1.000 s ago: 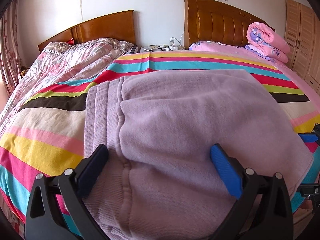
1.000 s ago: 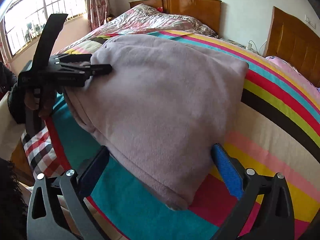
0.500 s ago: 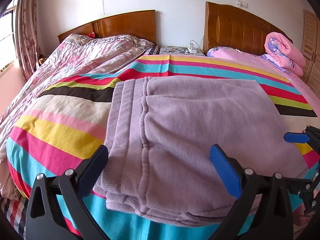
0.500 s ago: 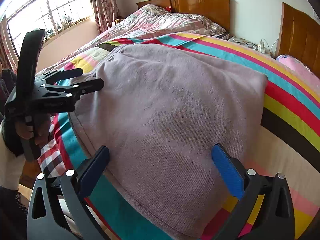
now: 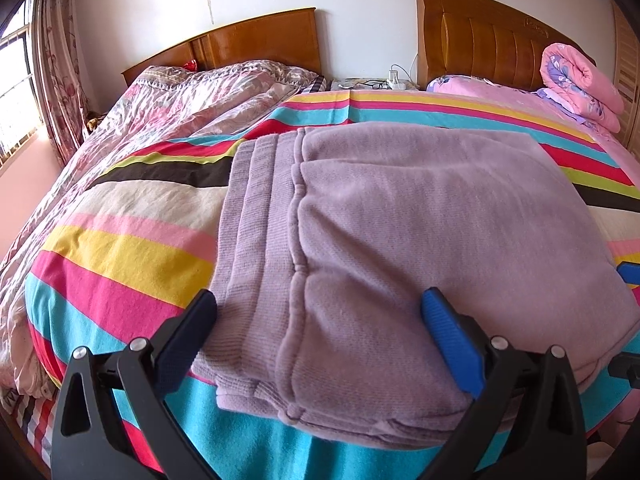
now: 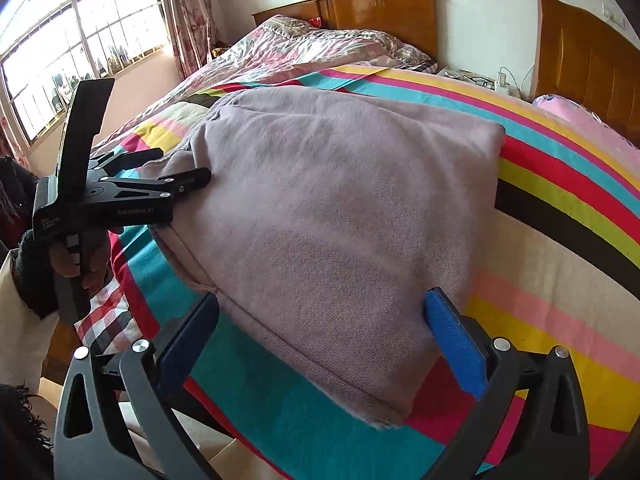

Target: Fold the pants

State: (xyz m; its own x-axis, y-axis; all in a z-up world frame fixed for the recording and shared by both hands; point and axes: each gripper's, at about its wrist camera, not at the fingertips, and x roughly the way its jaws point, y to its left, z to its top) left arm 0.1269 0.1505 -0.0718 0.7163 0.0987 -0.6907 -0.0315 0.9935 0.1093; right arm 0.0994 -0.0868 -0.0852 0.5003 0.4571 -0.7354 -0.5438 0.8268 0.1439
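Pulled back a touch since a second ago: both tongs now off the cloth, more of the striped sheet showing round the folded pants.

From the left wrist view, running left to right: window and curtain [image 5: 52, 80] at nine o'clock; crumpled floral quilt [image 5: 168, 116] toward ten o'clock; wooden headboard [image 5: 256, 46] at eleven; striped bedsheet [image 5: 120, 248] spread across the bed. Left tongs [image 5: 318, 336] at six o'clock, spread wide, gripping nothing, dark finger [image 5: 188, 340] beside the ribbed waistband edge, blue pad [image 5: 450, 340] over the near part of the cloth. Lilac pants [image 5: 420, 240] at centre, folded into a thick rectangle, lying flat on the sheet near the bed's foot edge, waistband toward nine o'clock. Second headboard [image 5: 492, 48] at one o'clock; rolled pink quilt [image 5: 580, 84] at two. Tip of the right tongs [image 5: 630, 274] just poking in at three o'clock.

From the right wrist view, again left to right: barred window [image 6: 80, 40] at ten o'clock; person's hand [image 6: 76, 264] at nine o'clock gripping the handle of the left tongs [image 6: 184, 170], fingers parted, tips close to the pants' [image 6: 340, 220] far corner, contact impossible to judge. Checked cloth [image 6: 104, 316] below at eight o'clock. Right tongs [image 6: 320, 332] at six o'clock, wide open and empty, blue pad [image 6: 454, 344] just beside the near corner of the folded pants.
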